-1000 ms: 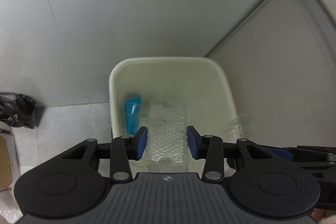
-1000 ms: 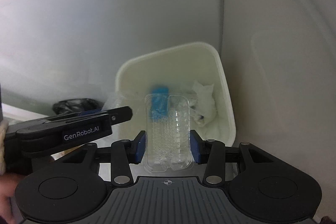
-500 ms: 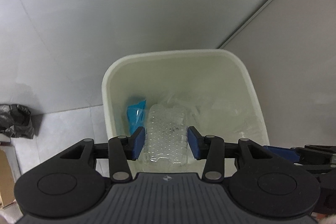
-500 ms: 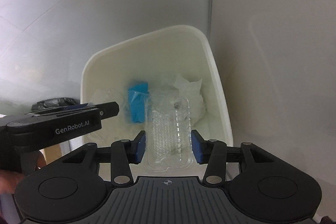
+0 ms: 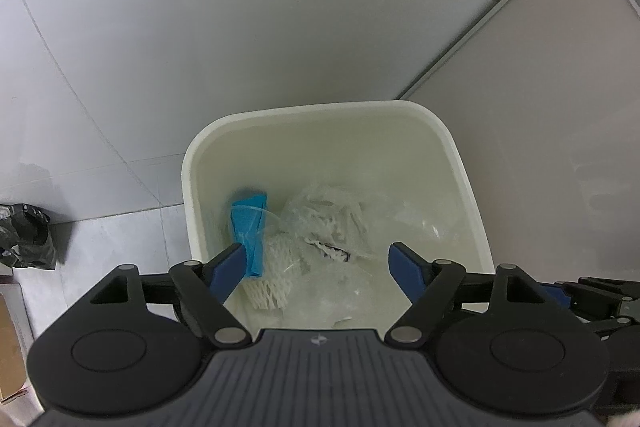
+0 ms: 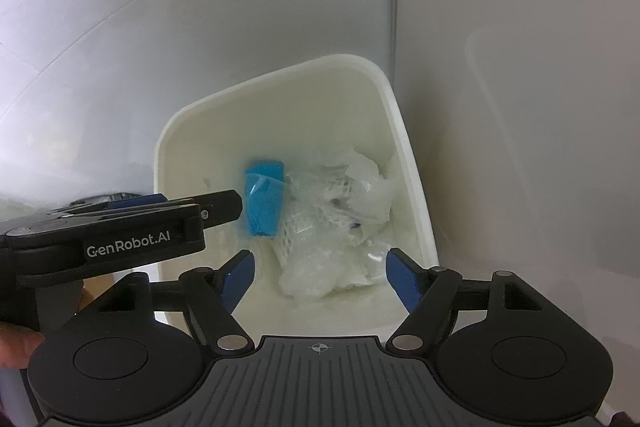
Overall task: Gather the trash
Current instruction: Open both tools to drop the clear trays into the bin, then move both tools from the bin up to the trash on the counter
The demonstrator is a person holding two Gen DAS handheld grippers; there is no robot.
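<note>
Clear plastic packaging (image 5: 340, 291) is lying among foam netting and a blue wrapper (image 5: 249, 227) inside the white trash bin (image 5: 320, 115), directly below both claws. The left gripper (image 5: 316, 267) and right gripper (image 6: 320, 275) are spreading open above the bin, pinching nothing.

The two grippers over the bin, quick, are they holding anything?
Left gripper: jaws opening, nothing between them.
Right gripper: jaws opening, nothing between them.

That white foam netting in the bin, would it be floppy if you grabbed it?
Probably: the white foam netting looks thin, open-meshed and already crumpled, so it would likely squash and bend. Likely very light, too, resting atop clear plastic wrappers in the bin.
</note>
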